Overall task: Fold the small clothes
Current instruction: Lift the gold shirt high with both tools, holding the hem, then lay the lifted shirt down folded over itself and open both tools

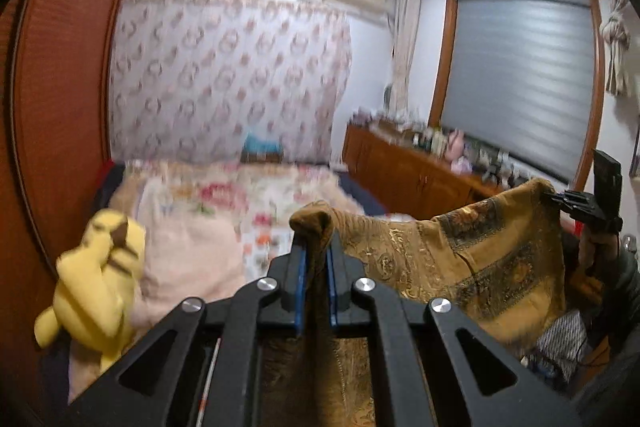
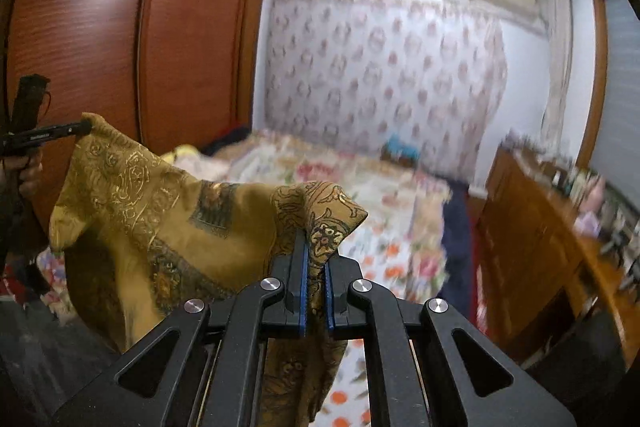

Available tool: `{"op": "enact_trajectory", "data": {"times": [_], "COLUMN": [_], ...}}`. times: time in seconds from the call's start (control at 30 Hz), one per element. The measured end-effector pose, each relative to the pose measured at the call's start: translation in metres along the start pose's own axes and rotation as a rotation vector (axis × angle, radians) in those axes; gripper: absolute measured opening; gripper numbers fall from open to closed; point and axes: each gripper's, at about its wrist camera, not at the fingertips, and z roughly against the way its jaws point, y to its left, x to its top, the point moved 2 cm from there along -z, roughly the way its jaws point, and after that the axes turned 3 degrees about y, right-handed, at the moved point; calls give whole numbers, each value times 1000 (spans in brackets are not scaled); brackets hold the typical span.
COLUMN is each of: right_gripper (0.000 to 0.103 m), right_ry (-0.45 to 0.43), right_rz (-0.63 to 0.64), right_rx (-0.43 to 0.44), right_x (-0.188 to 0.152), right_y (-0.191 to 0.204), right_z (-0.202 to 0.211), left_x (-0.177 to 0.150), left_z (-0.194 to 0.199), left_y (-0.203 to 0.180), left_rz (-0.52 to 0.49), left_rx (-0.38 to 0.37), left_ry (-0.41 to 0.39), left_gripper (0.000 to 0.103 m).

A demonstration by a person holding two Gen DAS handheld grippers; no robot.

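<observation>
A mustard-yellow cloth with dark paisley borders (image 1: pixel 472 255) hangs in the air, stretched between my two grippers. My left gripper (image 1: pixel 316 247) is shut on one bunched corner, which pokes up between its blue pads. In the left wrist view my right gripper (image 1: pixel 560 201) grips the cloth's far corner at the right. My right gripper (image 2: pixel 316 255) is shut on the other corner of the cloth (image 2: pixel 168 223). At the left edge of the right wrist view my left gripper (image 2: pixel 82 127) pinches the opposite corner. The cloth's lower part hangs below both views.
A bed with a floral quilt (image 1: pixel 208 203) lies ahead and below. A yellow plush toy (image 1: pixel 100 267) sits at its left. A tall wooden wardrobe (image 2: pixel 120 27) stands left, a low wooden cabinet with bottles (image 1: pixel 416 167) right, under a window with a grey blind (image 1: pixel 520 67).
</observation>
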Motion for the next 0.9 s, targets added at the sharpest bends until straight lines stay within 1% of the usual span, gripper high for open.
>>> {"op": "enact_trajectory", "data": {"times": [0.03,0.1,0.2,0.27,0.33,0.43,0.5,0.57,0.6,0.63,0.67,0.7,0.73,0.77,0.8,0.87,0.9], "right_gripper": [3,3,3,3,3,3,3,3,3,3,4,4,5,12,17,22,22], "right_ry": [-20,-88,-159,-202,-235,-238,-202,-153,-107,-76,-50,2,45,84,146,239,270], "right_rz": [2,15,28,37,46,51,51,42,35,25,9,-38,-72,-96,-131,-185,-204], "right_rx": [1,0,-20,-26,-39,-61,-79,-109,-133,-154,-170,-187,-191,-185,-194,-226,-222], "right_x": [8,36,65,80,94,113,123,127,127,127,121,114,105,97,83,52,40], "right_y": [-1,-4,-8,-10,-12,-19,-27,-38,-46,-51,-55,-70,-81,-91,-102,-120,-125], "right_z": [7,28,50,64,74,62,34,-1,-36,-65,-88,-129,-159,-183,-218,-274,-290], "left_x": [15,40,69,82,95,114,120,123,123,119,115,108,102,92,79,56,40], "left_z": [5,14,32,42,48,34,13,-23,-39,-64,-85,-116,-137,-163,-193,-234,-256], "left_y": [0,4,8,9,10,22,33,48,57,67,75,88,93,101,114,128,140], "left_rz": [-2,8,6,6,-19,-31,-34,-40,-42,-43,-56,-71,-77,-84,-89,-88,-85], "left_rx": [-9,-21,-9,-12,23,69,109,147,165,182,195,216,226,235,243,243,247], "left_ry": [-21,-61,-133,-169,-201,-197,-177,-139,-134,-124,-103,-59,-24,25,85,185,246], "left_gripper": [5,5,5,5,5,5,5,6,6,9,10,12,14,15,15,16,16]}}
